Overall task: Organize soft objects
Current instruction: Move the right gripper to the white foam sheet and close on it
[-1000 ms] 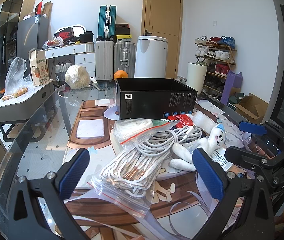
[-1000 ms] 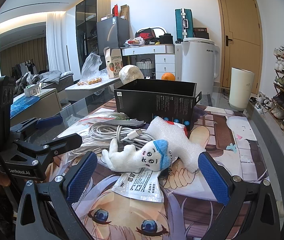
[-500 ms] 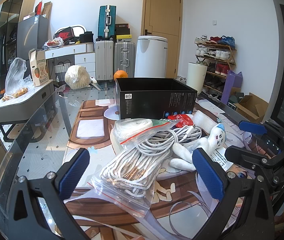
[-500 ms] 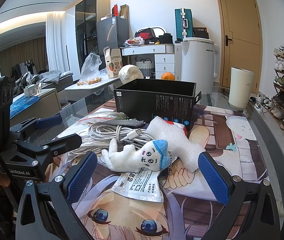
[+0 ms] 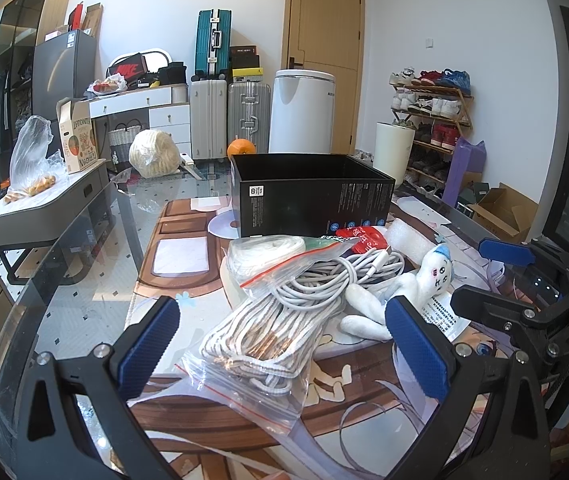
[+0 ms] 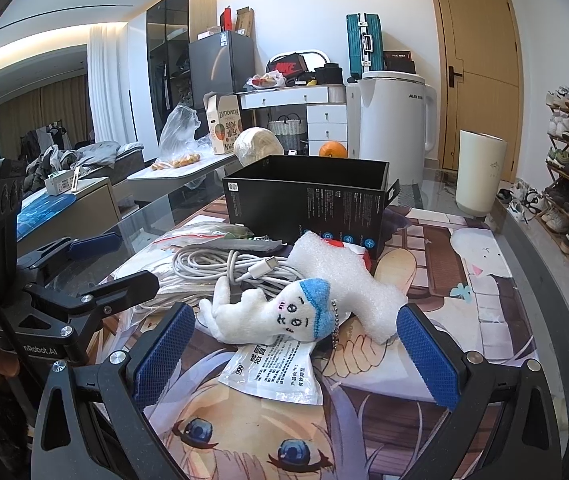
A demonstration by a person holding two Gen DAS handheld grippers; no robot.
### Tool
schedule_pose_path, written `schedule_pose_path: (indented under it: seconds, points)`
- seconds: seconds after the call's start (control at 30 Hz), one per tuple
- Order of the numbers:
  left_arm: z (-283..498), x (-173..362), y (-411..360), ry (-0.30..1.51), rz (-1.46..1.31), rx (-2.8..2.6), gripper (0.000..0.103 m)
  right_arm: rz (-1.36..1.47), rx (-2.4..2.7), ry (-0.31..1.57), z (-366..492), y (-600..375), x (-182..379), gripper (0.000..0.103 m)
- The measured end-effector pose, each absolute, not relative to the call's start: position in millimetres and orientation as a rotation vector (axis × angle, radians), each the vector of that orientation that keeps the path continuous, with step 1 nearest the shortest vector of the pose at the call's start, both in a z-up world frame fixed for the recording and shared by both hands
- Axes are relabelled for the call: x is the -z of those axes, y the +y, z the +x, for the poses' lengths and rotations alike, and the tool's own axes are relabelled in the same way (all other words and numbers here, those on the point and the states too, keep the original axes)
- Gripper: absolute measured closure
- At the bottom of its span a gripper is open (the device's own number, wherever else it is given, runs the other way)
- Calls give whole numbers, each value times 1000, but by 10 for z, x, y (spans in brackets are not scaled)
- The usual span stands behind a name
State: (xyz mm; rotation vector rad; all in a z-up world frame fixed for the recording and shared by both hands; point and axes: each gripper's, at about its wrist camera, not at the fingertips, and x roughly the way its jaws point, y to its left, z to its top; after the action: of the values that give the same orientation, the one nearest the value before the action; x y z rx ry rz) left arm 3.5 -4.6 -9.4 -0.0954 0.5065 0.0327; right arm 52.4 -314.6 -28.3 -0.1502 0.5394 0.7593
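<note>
A white plush toy with a blue cap [image 6: 280, 312] [image 5: 400, 288] lies on the printed mat, just ahead of my open right gripper [image 6: 292, 356]. Behind it lie a white foam piece [image 6: 340, 276], a coiled white cable [image 6: 224, 268] [image 5: 336, 276] and a clear zip bag of striped cord [image 5: 260, 332]. That bag sits between the blue pads of my open left gripper [image 5: 284, 344]. An open black box [image 5: 308, 196] [image 6: 308, 204] stands behind the pile. A flat white sachet [image 6: 276, 372] lies under the toy. Neither gripper holds anything.
The glass table edge [image 5: 64, 248] curves along the left. An orange [image 5: 241, 146] and a wrapped round bundle [image 5: 152, 154] sit at the far end, a white cylinder [image 6: 480, 172] at the far right. A shoe rack [image 5: 432, 120] lines the right wall.
</note>
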Motion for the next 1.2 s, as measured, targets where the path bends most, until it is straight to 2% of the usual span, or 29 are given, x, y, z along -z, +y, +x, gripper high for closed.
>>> schedule_pose_path:
  seconds: [1.2]
  points:
    - [462, -214, 202, 558, -96, -42, 0, -285, -686, 684, 1144, -3311, 133, 0]
